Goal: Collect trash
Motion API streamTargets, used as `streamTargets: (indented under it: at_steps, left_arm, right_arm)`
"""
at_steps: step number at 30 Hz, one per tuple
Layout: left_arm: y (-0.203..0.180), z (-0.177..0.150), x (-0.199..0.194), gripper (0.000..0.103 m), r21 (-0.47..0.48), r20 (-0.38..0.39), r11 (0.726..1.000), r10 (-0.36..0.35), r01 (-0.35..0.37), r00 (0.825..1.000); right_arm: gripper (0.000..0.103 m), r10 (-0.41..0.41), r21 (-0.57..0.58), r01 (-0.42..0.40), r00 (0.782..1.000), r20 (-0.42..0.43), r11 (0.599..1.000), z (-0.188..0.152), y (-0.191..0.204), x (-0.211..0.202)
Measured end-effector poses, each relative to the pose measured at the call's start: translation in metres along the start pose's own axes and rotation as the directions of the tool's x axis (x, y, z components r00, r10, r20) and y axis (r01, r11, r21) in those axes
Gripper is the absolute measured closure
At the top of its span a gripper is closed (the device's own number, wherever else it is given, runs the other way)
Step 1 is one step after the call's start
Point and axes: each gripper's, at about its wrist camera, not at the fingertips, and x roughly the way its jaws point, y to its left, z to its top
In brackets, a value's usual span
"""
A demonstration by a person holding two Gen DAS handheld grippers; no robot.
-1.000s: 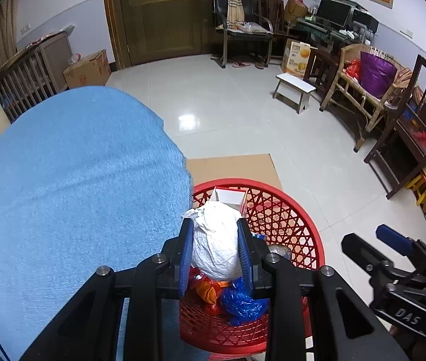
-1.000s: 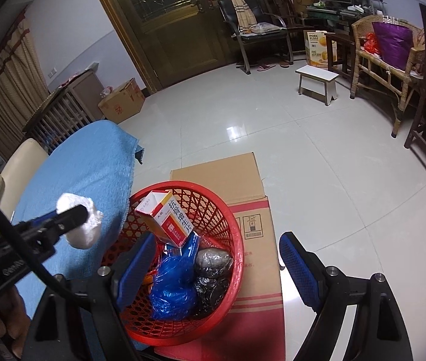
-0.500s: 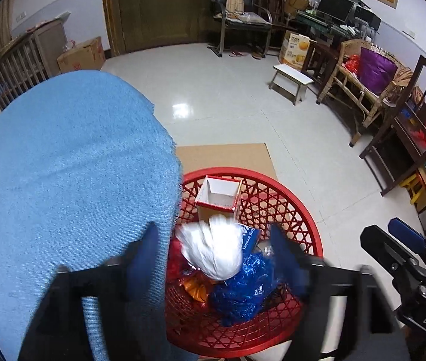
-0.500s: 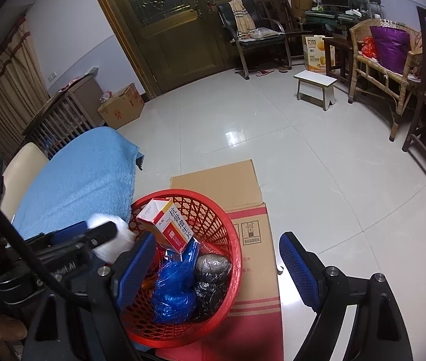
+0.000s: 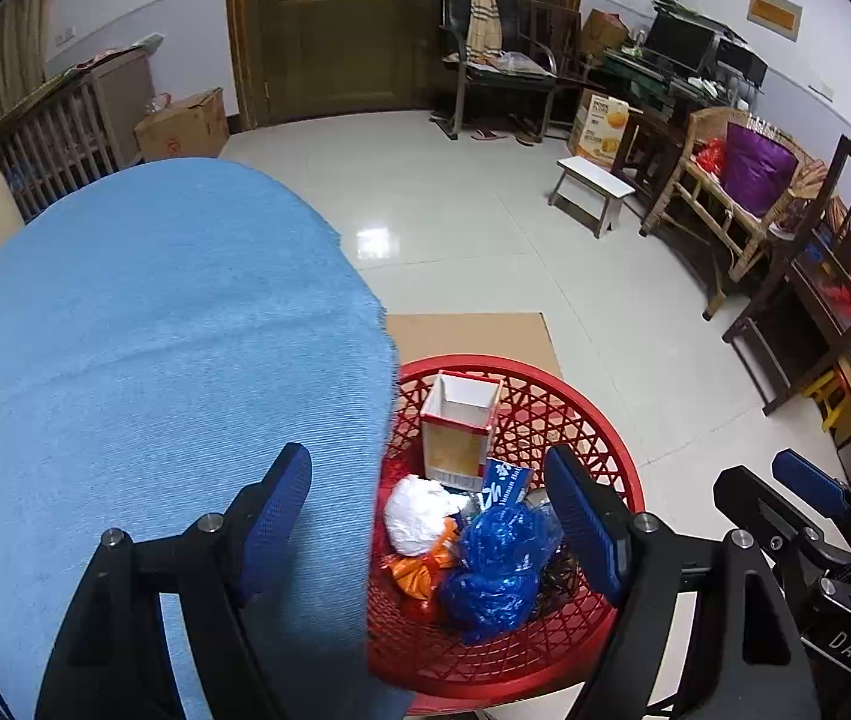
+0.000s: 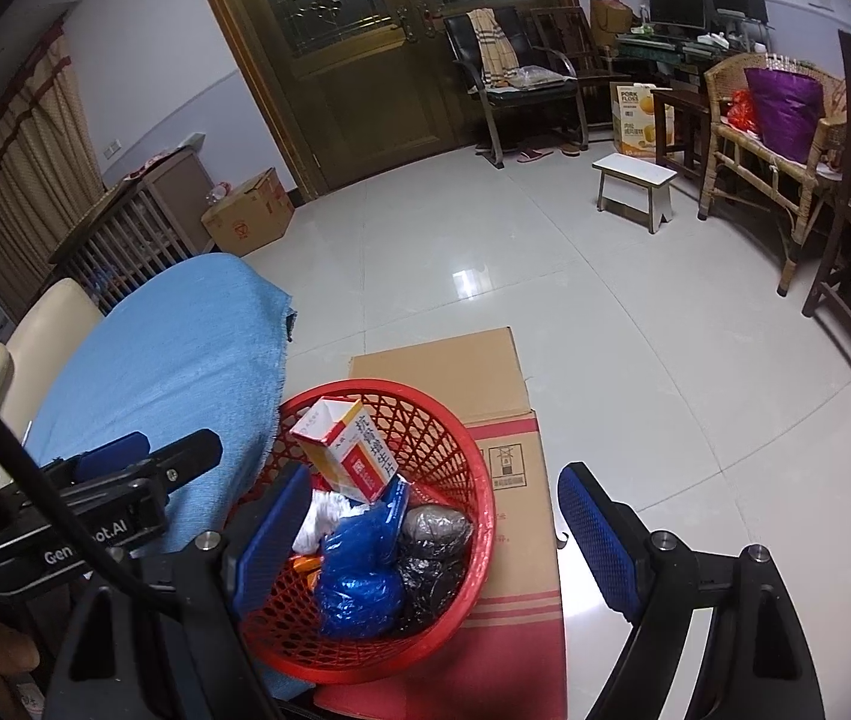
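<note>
A red mesh basket [image 5: 611, 438] stands on flattened cardboard beside the blue-covered table. In it lie a white crumpled wad [image 5: 416, 515], a blue plastic bag [image 5: 494, 570], an orange wrapper [image 5: 419, 567], a red and white carton [image 5: 458, 426] and a grey foil ball [image 6: 434, 531]. My left gripper [image 5: 428, 516] is open and empty above the basket's left side. My right gripper [image 6: 437, 534] is open and empty over the basket [image 6: 467, 456]; the white wad [image 6: 320, 516] shows beside its left finger.
The blue tablecloth [image 5: 143, 372] covers the table left of the basket. Flattened cardboard [image 6: 509, 480] lies on the tiled floor. A white stool [image 6: 635, 189], wicker chair [image 6: 773, 144], dark chairs and a cardboard box [image 6: 248, 213] stand farther off.
My left gripper opened and let go of the white wad, which dropped into the basket. The right gripper stayed open and barely moved.
</note>
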Motion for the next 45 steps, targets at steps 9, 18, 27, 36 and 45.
streamTargets:
  at_steps: [9,18,27,36,45]
  left_arm:
    - [0.045,-0.019,-0.046,0.023,-0.041,0.099,0.997,0.064,-0.060,0.993]
    - [0.095,-0.068,-0.087,0.023,-0.096,0.147,0.986,0.149,-0.136,0.978]
    - [0.109,-0.092,-0.101,0.023,-0.148,0.160,0.981,0.151,-0.128,0.975]
    - [0.097,-0.093,-0.102,0.023,-0.138,0.174,0.984,0.136,-0.112,0.975]
    - [0.096,-0.093,-0.101,0.023,-0.143,0.171,0.984,0.126,-0.102,0.977]
  right_arm:
    - [0.017,0.014,-0.070,-0.014,1.000,0.009,0.997,-0.007,0.036,-0.013]
    - [0.016,0.042,-0.187,-0.045,0.999,-0.020,0.981,-0.034,0.093,-0.015]
    - [0.017,-0.022,-0.261,0.012,0.999,-0.034,0.965,-0.069,0.111,-0.019]
    - [0.017,-0.041,-0.253,0.036,0.999,-0.016,0.967,-0.074,0.109,-0.027]
    - [0.016,-0.028,-0.255,0.026,1.000,-0.006,0.967,-0.072,0.116,-0.029]
